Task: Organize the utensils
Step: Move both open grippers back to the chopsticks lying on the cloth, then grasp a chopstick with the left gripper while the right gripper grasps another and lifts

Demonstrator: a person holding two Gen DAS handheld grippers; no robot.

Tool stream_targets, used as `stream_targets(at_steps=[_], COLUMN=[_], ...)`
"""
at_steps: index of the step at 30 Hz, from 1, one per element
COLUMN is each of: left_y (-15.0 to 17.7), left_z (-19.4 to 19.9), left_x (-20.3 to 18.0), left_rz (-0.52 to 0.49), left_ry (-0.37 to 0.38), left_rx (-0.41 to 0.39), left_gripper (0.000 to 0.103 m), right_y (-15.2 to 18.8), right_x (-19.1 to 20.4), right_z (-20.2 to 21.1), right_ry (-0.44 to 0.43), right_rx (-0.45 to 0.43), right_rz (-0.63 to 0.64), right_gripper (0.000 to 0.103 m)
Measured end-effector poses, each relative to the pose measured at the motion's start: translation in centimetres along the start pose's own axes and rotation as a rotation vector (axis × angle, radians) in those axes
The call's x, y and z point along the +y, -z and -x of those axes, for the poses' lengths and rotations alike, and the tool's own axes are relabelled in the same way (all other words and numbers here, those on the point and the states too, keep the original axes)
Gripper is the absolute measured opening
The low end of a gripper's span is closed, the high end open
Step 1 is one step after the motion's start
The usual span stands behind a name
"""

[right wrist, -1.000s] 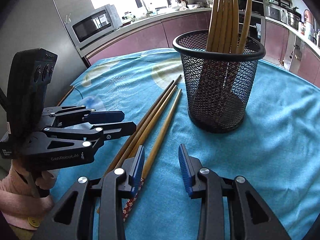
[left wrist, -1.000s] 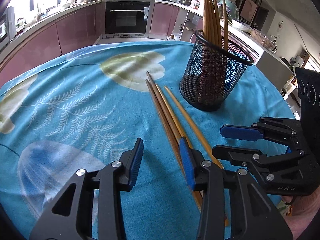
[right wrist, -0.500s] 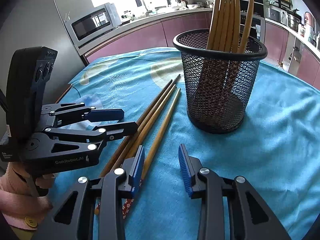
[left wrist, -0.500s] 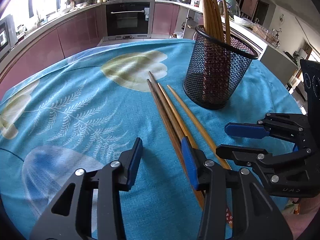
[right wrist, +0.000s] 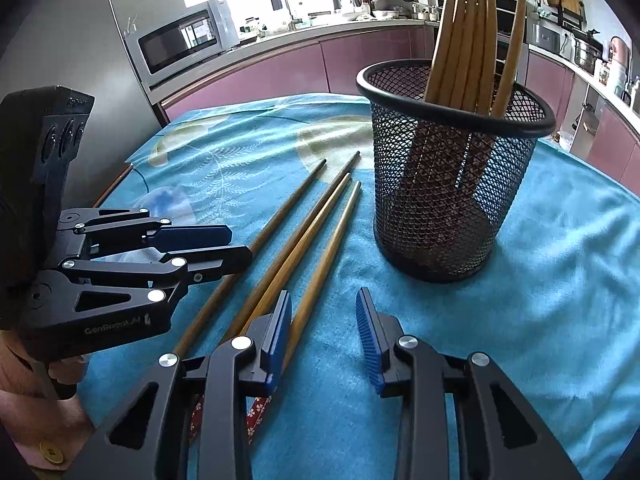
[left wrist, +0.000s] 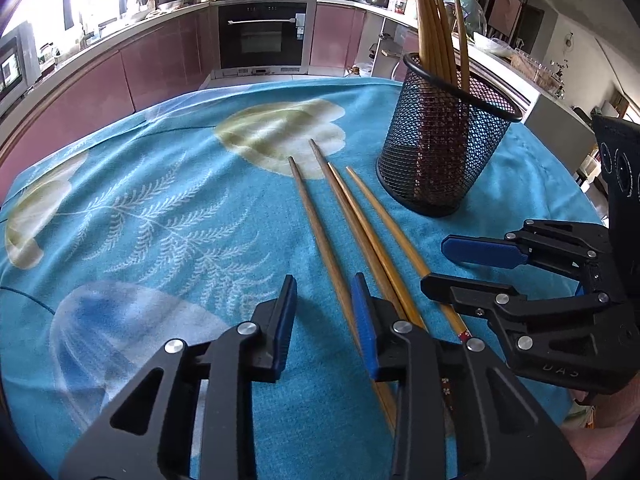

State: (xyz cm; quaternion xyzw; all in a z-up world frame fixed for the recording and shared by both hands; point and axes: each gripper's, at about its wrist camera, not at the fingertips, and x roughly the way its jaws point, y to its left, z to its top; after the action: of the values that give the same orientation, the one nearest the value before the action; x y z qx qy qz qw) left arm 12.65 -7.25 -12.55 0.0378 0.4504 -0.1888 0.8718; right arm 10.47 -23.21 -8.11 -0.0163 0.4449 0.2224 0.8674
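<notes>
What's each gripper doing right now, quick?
Left gripper: open, jaws have just been closing; one chopstick lies in the gap, not gripped.
Right gripper: open, empty, only tablecloth between the jaws.

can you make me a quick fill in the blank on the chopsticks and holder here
1. ____ chopsticks lie loose on the cloth.
2. The other chopsticks stand upright in a black mesh ____.
3. The cloth is mostly ____ in colour.
4. Neither the left tongs nor the right tongs hold a ____.

Missing words: four; holder; blue; chopstick
</notes>
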Motion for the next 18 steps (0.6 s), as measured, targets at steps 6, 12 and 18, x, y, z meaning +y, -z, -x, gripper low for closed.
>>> stream_targets(at_steps=[6, 12, 18], left_y=[-1.2, -2.1, -2.7], left_z=[-0.9, -1.9, -2.5], left_x=[0.0, -0.1, 0.2], left_rz=[-0.004, -0.010, 0.014], left_ry=[-0.010, -0.017, -0.013], left_rx=[0.006, 0.009, 0.004], left_gripper=[0.029, 0.024, 0.014], right_y=[-0.5, -1.1, -1.5], right_x=[0.5, 0.5, 0.3], right_z=[-0.7, -1.3, -1.7], right_ry=[0.023, 0.032, 0.012], right_rx=[0.000, 0.002, 0.006], right_rz=[0.007, -0.002, -0.019], right_gripper=[0.028, 0.021, 0.011])
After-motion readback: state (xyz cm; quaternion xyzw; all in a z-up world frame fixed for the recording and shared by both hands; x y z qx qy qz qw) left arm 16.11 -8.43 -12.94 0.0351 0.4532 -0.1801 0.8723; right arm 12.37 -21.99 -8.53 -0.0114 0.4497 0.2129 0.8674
